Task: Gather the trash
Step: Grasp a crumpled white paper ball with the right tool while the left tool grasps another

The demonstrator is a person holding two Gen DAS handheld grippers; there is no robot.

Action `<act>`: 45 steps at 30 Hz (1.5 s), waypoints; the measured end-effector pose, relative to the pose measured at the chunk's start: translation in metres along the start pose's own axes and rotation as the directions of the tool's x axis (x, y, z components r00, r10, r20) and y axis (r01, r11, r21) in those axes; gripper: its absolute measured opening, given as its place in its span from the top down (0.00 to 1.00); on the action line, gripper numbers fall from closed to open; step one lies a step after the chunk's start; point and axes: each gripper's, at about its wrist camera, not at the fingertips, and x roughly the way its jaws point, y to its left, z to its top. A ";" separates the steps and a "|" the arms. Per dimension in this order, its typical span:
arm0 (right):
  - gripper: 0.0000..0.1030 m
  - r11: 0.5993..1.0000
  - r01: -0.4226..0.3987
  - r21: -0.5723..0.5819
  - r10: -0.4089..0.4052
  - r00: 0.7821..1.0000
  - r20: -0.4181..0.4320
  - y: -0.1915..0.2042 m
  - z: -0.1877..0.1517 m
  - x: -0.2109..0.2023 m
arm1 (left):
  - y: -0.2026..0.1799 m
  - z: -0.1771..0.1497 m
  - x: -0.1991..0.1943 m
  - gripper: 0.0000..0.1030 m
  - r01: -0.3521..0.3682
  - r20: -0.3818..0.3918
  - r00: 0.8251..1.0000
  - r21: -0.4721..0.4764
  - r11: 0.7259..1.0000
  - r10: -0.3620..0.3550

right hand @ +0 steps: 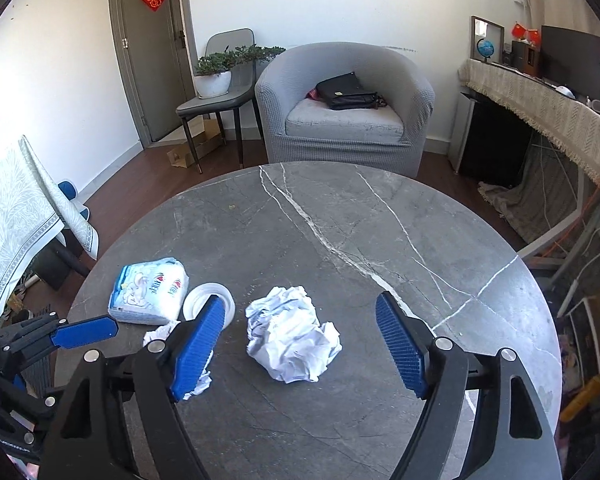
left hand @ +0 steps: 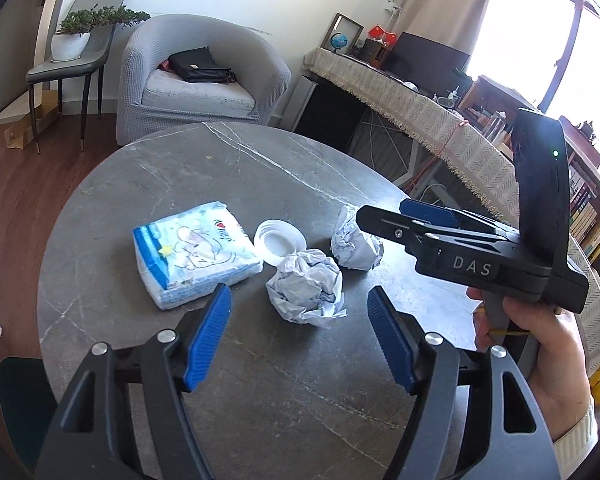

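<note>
Looking through the left wrist camera, I see my left gripper (left hand: 300,336) with its jaws spread wide and nothing between the blue pads, hanging over the grey marble tabletop (left hand: 180,168). Just ahead of the gap lies the near paper ball (left hand: 306,286), untouched. A second paper ball (left hand: 354,246) sits further back and to the right, partly hidden behind my right gripper (left hand: 384,220), which a hand (left hand: 540,344) holds in from the right. A white dish (left hand: 279,242) rests between the two balls and the tissue pack (left hand: 194,254) on the left.

Through the right wrist camera, my right gripper (right hand: 300,344) also stands wide open and holds nothing. The crumpled ball (right hand: 292,334) lies on the tabletop between its fingers, clear of both pads. The other ball (right hand: 160,334) peeks out behind the left finger, near the dish (right hand: 198,300) and the tissue pack (right hand: 148,294). My left gripper's blue pad (right hand: 84,334) shows at the left edge.
</note>
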 end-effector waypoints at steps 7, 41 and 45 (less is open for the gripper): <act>0.23 1.000 0.008 0.015 -0.008 1.000 -0.012 -0.021 -0.011 -0.004 | -0.009 0.001 0.020 0.31 -0.032 -0.018 0.999 -0.015 0.999 0.031; 0.34 1.000 -0.028 -0.010 0.027 0.995 -0.094 0.008 -0.007 0.025 | 0.043 0.015 -0.043 0.55 -0.090 0.120 0.987 -0.119 0.989 0.105; 0.45 1.000 -0.006 -0.009 0.005 0.995 -0.104 0.010 -0.005 0.029 | 0.056 0.014 -0.054 0.55 -0.111 0.135 0.982 -0.137 0.984 0.129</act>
